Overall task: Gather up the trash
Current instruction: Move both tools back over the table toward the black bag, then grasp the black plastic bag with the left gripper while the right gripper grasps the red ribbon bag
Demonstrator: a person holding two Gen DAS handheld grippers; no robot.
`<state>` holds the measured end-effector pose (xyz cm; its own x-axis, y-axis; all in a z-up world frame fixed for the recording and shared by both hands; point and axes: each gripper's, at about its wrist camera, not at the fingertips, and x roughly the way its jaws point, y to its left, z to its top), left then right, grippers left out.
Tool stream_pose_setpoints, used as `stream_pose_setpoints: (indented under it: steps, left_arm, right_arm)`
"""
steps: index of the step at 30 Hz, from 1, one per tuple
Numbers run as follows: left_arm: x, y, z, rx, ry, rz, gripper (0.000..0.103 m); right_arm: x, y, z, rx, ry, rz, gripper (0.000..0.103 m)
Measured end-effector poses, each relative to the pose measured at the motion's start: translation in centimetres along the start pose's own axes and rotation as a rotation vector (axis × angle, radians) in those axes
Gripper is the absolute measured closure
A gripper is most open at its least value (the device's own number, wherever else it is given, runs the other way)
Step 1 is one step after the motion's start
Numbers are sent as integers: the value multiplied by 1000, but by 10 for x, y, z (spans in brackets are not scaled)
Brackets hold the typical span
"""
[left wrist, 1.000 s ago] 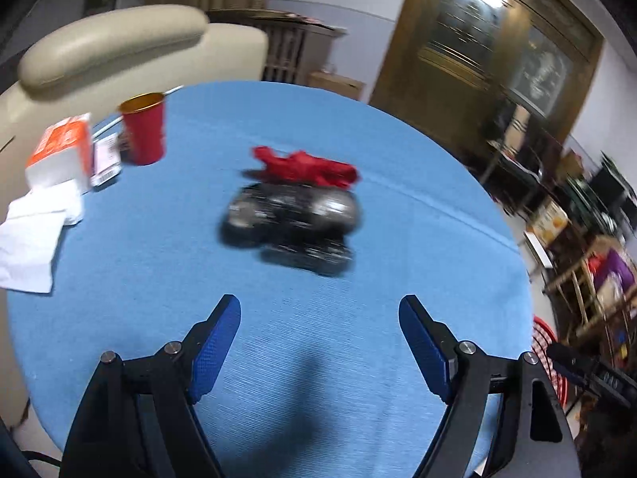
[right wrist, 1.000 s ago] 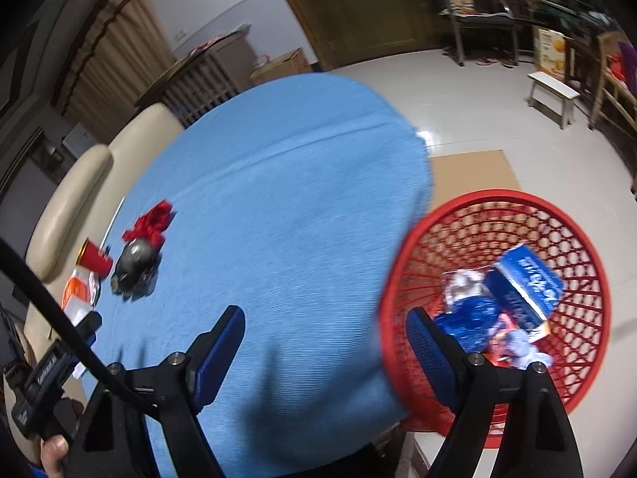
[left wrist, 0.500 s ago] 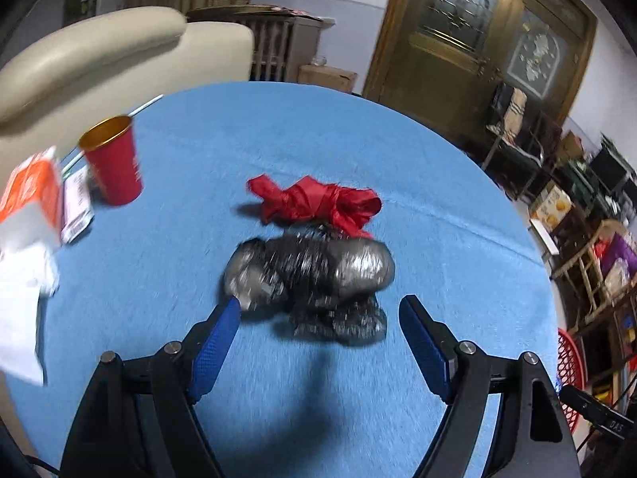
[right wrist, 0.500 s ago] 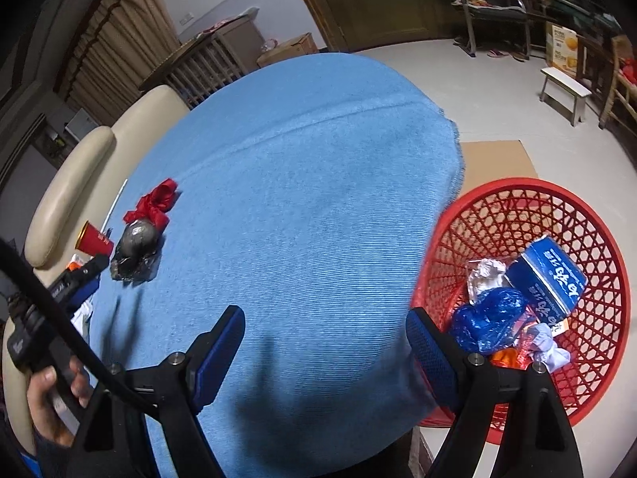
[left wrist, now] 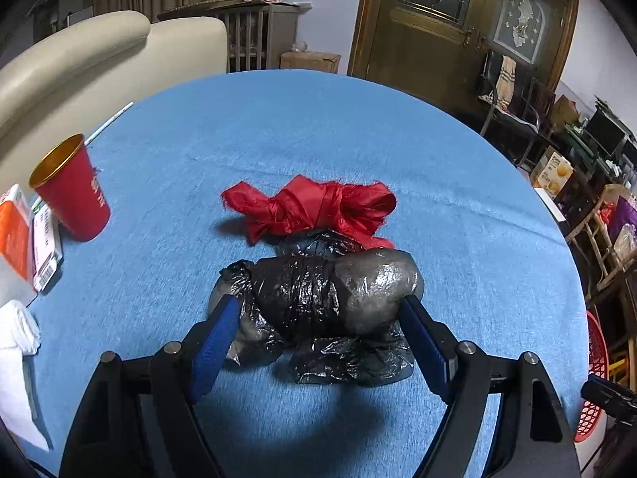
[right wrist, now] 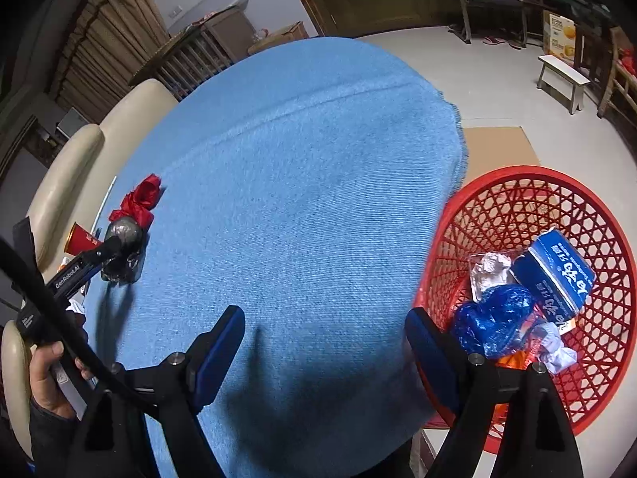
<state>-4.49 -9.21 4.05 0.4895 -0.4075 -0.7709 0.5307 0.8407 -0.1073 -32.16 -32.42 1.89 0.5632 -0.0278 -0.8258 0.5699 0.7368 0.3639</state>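
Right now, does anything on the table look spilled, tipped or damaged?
Nothing stands out. The red cup stands upright, no spill shows on the blue cloth, and the black bag and red bag lie crumpled together, as trash would.

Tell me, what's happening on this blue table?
A person is tidying up trash with two handheld grippers. The left gripper has its jaws open on either side of a crumpled black plastic bag, not squeezing it yet. A red bag lies just behind. The right gripper hangs open and empty near the red basket, which already holds trash.
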Motion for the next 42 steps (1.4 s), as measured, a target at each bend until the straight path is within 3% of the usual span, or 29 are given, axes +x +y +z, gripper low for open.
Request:
stream_pose_setpoints:
  steps: [11,13,18,22,29,36,42]
  left_arm:
    - [13,1,-11,35,-18,4,22]
    - [12,4,-12,31,-26,26,46]
    - [2,21,-15,-25,-24,10,62]
    - [-13,37,-24,-104,-41,25,64]
    - [-37,66,-58,-226,-75,119,65]
    - [-33,69,-75,-240,-69,128,65]
    - [-27,74,-68,-251,-70,115,65]
  right_arm:
    - [4,4,4,18,-15,-59,16]
    - [-2,6,6,20,-59,-78,16]
    - [-7,20,18,10,-115,-80,16]
    - [3,43,24,-30,-103,-63,16]
    - [30,91,29,-142,-54,-22,16]
    - [44,143,38,-275,-63,22,16]
    - [59,199,61,-453,-90,40,16]
